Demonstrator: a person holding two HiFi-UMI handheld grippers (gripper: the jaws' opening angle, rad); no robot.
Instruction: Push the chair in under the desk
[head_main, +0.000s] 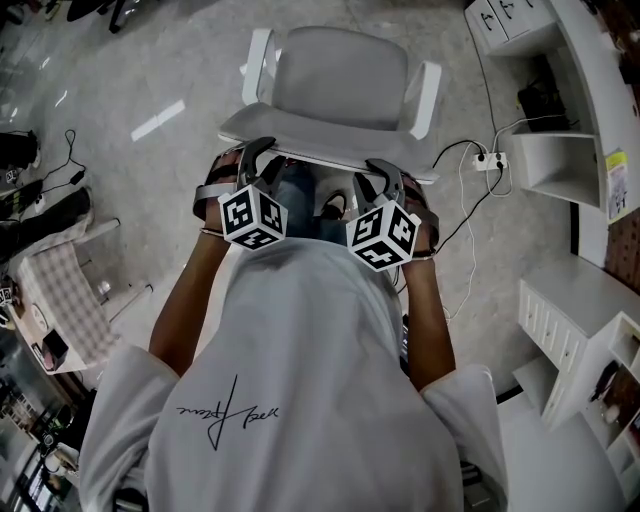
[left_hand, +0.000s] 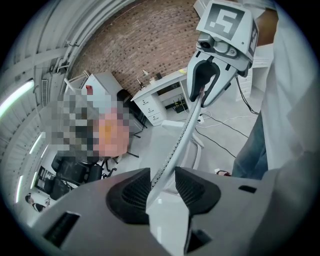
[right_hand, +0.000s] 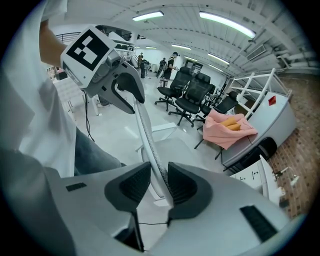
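Note:
A pale grey office chair (head_main: 340, 75) with white armrests stands on the floor in front of me, seen from above in the head view. Both grippers are on the top rim of its mesh backrest (head_main: 330, 160). My left gripper (head_main: 256, 152) (left_hand: 161, 187) is shut on the rim (left_hand: 185, 135), which runs between its black pads. The right gripper (head_main: 385, 178) (right_hand: 159, 185) is shut on the same rim (right_hand: 145, 130) further right. Each gripper shows in the other's view, the right gripper (left_hand: 204, 92) and the left gripper (right_hand: 131, 102). A white desk (head_main: 585, 60) stands at the upper right.
A power strip (head_main: 490, 160) with trailing cables lies on the floor between chair and desk. A white drawer unit (head_main: 560, 320) is at the right. A table with a checked cloth (head_main: 60, 290) is at the left. Black office chairs (right_hand: 192, 95) and a pink cloth (right_hand: 230, 127) are further off.

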